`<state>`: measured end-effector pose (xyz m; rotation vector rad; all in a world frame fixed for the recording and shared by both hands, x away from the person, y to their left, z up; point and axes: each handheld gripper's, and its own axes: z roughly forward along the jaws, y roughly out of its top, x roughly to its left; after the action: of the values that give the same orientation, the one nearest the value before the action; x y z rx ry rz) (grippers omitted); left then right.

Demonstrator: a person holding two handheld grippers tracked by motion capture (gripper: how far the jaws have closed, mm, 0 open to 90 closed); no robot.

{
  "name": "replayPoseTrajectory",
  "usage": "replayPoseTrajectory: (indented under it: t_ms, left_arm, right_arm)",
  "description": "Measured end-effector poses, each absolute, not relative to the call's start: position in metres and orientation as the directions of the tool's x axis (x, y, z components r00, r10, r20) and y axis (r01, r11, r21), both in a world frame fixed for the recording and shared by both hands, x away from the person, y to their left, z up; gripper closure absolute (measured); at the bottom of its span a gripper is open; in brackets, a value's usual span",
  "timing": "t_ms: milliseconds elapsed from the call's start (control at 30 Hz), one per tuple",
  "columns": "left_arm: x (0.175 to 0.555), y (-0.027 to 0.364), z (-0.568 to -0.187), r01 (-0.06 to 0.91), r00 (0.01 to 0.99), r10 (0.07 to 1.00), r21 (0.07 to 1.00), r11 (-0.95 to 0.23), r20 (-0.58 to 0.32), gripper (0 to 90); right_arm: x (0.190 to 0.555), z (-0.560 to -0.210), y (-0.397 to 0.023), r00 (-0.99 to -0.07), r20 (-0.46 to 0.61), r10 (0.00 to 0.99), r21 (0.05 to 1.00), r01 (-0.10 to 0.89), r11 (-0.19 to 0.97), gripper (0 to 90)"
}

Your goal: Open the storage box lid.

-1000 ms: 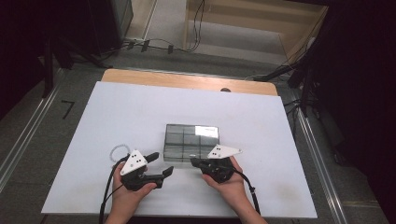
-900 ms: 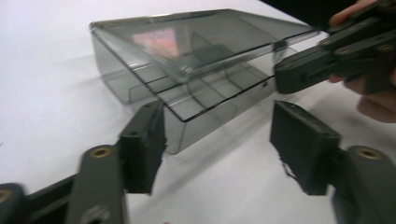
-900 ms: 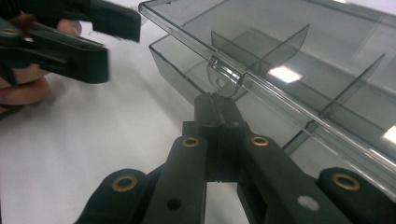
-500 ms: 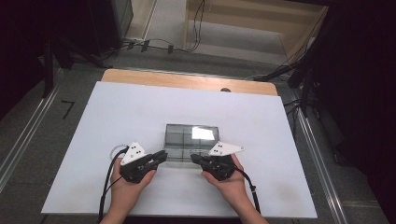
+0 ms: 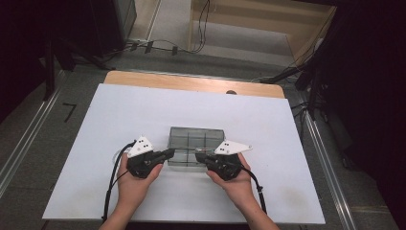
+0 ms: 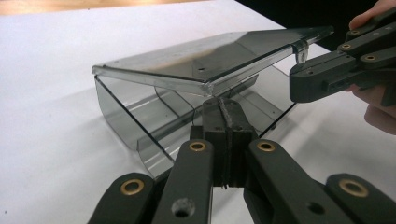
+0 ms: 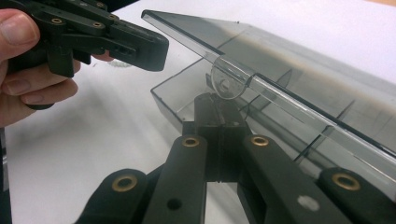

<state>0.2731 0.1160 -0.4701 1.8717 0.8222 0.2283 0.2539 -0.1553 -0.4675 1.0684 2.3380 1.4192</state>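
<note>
The smoke-grey clear plastic compartment box [image 5: 196, 145] sits mid-table on the white sheet [image 5: 119, 110], its lid [image 6: 205, 60] raised ajar. The left gripper [image 5: 168, 153] has just been closing – jaws now fully together under the lid's corner, nothing visibly pinched. The right gripper [image 5: 200, 156] – jaws together too – sits just below the lid's round tab [image 7: 226, 82].

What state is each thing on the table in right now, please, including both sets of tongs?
Clear compartment box: resting on the white table, its inside dividers visible.
Box lid: partly raised, tilted up at the front edge.
Lid latch tab: unfastened, lifted with the lid.
Left tongs: shut, jaws together at the lid's front edge.
Right tongs: shut, jaws together just below the latch tab.
</note>
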Motion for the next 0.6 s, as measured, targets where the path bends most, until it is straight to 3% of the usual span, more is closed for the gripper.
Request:
replayPoseTrajectory:
  t_ms: [467,567,600]
  left_arm:
    - [0.281,0.114,-0.457,0.424,0.743,0.635,0.882,-0.204,-0.210,90.0]
    - [0.282,0.114,-0.455,0.421,0.745,0.634,0.884,-0.203,-0.209,89.9]
    - [0.283,0.115,-0.454,0.420,0.745,0.633,0.885,-0.200,-0.211,89.9]
  right_arm:
    - [0.251,-0.458,-0.164,-0.738,0.172,0.652,0.845,0.450,0.287,88.0]
    - [0.248,-0.456,-0.175,-0.737,0.163,0.656,0.851,0.441,0.285,81.0]
    - [0.247,-0.457,-0.186,-0.735,0.176,0.655,0.856,0.443,0.266,74.5]
